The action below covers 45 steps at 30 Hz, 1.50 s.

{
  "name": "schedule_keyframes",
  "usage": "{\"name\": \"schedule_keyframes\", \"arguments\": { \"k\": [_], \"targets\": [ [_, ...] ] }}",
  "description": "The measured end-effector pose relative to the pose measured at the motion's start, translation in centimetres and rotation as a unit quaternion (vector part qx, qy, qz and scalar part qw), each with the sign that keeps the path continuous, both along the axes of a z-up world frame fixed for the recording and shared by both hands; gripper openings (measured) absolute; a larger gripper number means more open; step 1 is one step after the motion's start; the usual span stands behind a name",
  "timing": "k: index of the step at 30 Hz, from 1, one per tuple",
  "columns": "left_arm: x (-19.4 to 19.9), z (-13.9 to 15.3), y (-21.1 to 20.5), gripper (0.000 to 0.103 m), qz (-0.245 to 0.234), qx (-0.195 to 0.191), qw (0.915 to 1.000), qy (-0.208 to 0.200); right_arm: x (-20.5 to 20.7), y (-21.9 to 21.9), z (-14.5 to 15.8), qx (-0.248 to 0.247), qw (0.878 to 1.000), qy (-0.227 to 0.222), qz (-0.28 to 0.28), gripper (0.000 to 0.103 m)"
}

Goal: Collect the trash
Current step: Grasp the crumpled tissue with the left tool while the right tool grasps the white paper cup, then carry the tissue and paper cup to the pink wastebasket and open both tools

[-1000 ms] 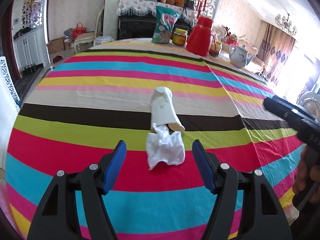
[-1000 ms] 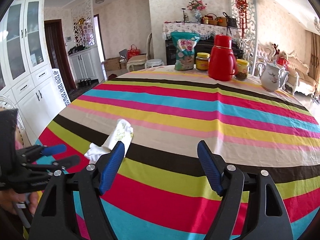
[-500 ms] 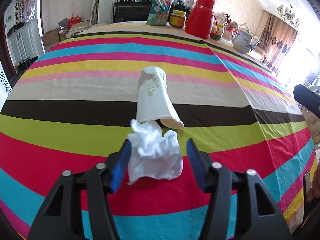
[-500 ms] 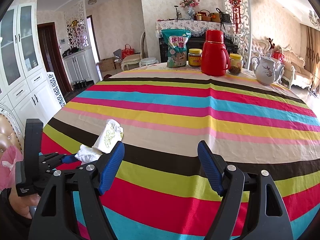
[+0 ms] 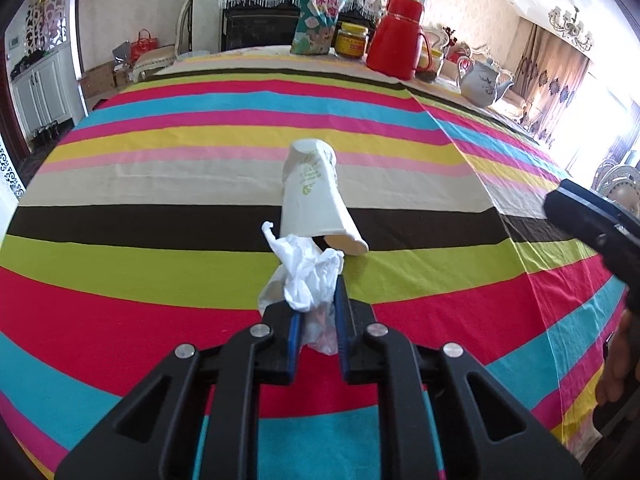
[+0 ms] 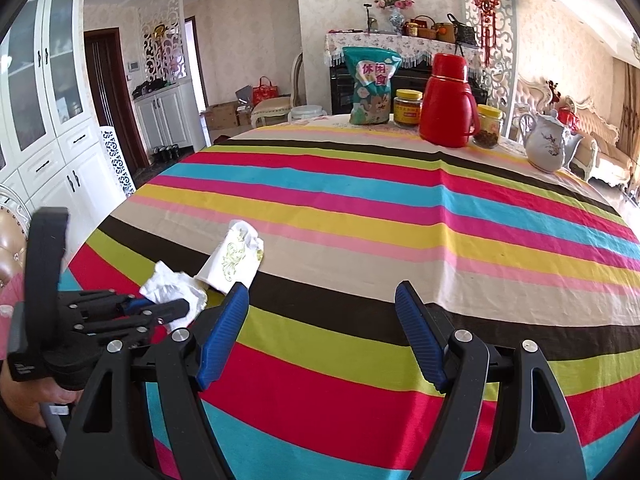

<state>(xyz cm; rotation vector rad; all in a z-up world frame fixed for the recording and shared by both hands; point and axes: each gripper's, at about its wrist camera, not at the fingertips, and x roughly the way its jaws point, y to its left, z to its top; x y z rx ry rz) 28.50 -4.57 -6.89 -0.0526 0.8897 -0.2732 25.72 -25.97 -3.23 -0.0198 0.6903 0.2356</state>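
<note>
A crumpled white tissue (image 5: 308, 276) lies on the striped tablecloth (image 5: 160, 152), squeezed between the blue pads of my left gripper (image 5: 318, 300), which is shut on it. Just beyond it a crushed white paper cup (image 5: 314, 196) lies on its side, mouth toward me. In the right wrist view the tissue (image 6: 172, 288) and cup (image 6: 234, 258) lie at lower left, with the left gripper (image 6: 160, 308) on the tissue. My right gripper (image 6: 320, 320) is open and empty above the near table edge.
At the table's far side stand a teal snack bag (image 6: 370, 88), a yellow-lidded jar (image 6: 407, 108), a red thermos (image 6: 448, 102), a second jar (image 6: 489, 126) and a white teapot (image 6: 548, 144). White cabinets (image 6: 48, 132) stand at the left.
My left gripper moved forward around the tissue and closed on it. The right gripper stayed open, shifting only slightly.
</note>
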Motion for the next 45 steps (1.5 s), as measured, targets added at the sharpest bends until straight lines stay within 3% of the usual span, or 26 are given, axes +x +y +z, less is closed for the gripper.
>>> {"name": "schedule_keyframes", "arguments": {
  "k": [19,28,31,33,45],
  "targets": [
    [-3.8,4.8,8.9,0.014,0.06,-0.005,0.9965,-0.058,3.6,8.8,-1.9,-0.007,0.999,0.025,0.045,0.072],
    [-6.7,5.9,13.8,0.014,0.092,-0.015,0.9928,-0.074,7.2,12.3,-4.9,-0.017,0.997,0.069,0.038,0.071],
    [-7.6,6.1,15.0,0.014,0.102,-0.014,0.9916,-0.079,8.3,12.8,-6.0,-0.024,0.995,0.084,0.037,0.058],
    [-8.4,6.4,16.1,0.014,0.111,-0.014,0.9904,-0.082,8.7,12.9,-6.5,-0.023,0.995,0.094,0.038,0.042],
    [-12.3,6.7,21.2,0.014,0.157,-0.018,0.9837,-0.085,6.2,14.3,-5.3,-0.034,0.995,0.072,0.065,0.029]
  ]
}}
